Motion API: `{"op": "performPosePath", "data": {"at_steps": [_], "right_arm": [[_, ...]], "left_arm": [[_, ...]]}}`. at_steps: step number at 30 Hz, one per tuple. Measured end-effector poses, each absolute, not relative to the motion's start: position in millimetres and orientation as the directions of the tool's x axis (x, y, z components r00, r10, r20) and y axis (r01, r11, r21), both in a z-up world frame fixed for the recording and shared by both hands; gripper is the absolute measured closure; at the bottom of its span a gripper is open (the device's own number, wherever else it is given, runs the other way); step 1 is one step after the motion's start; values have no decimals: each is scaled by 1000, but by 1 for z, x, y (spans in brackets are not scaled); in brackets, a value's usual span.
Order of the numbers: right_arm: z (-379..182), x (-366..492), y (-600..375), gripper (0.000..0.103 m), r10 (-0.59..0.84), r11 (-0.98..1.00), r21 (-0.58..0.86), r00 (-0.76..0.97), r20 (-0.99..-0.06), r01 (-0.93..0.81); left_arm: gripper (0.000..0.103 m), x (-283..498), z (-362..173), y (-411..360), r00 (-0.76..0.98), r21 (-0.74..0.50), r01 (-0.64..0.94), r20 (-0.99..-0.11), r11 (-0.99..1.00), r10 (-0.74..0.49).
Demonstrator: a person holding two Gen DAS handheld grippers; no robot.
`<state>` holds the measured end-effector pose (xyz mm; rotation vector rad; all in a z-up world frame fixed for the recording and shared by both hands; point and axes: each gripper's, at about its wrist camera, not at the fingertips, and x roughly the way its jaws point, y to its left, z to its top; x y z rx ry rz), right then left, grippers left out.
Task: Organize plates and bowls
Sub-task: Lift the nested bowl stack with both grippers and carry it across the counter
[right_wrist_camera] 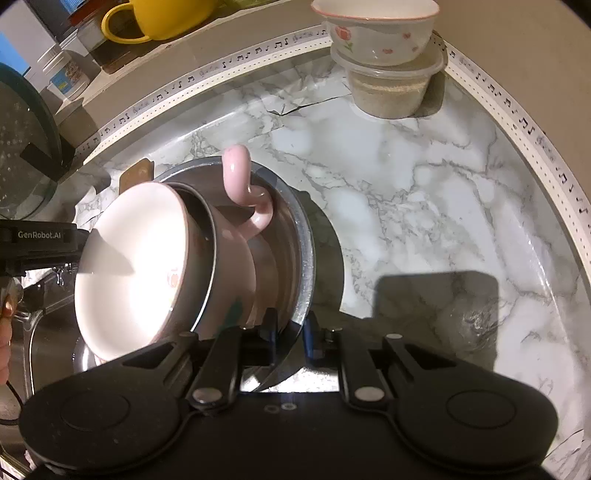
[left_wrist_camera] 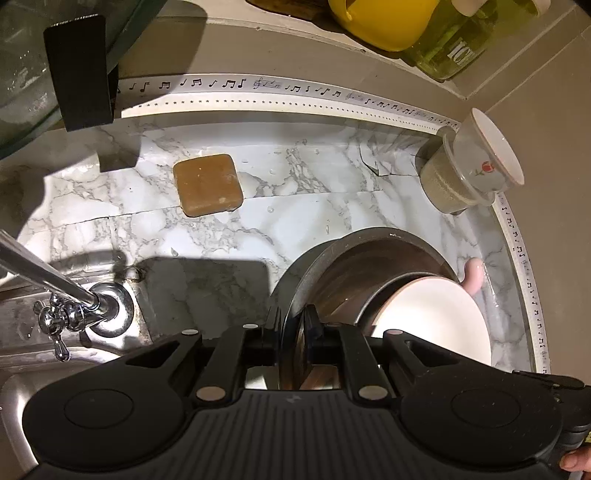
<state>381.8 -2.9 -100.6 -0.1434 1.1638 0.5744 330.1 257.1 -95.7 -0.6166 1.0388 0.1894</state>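
the round stainless steel bowl sits on the white marble-patterned counter just right of the sink, with a pink ceramic cup with a white inside nested in it, its curly handle poking out on the far side. in the left wrist view the left gripper is clamped on the steel bowl's near rim, one black finger inside and one outside, pressed tight on the metal. a brown square bar of soap lies alone on the counter further back. a chrome tap stands at the left by the steel sink. in the back right corner a white bowl with a red flower print sits on top of a clear plastic tub of beige grains. the white edging strip along the wall is printed with little black music notes. on the ledge there's a yellow mug and a green bottle with white lettering i can't make out.

right wrist view: the right gripper pinches the same steel bowl's rim on its side, fingers squeezed on the metal too. the pink cup fills the bowl. the other tool at the left edge reads "GenRobot.AI". the flower bowl on the tub is at the back, the yellow mug up left.
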Motion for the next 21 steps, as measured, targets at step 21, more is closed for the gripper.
{"op": "performPosePath", "data": {"at_steps": [21], "right_arm": [[-75, 381, 9, 89, 330, 844, 153, 274, -903, -514]], "left_arm": [[92, 327, -60, 252, 499, -324, -431, -863, 842, -76]]}}
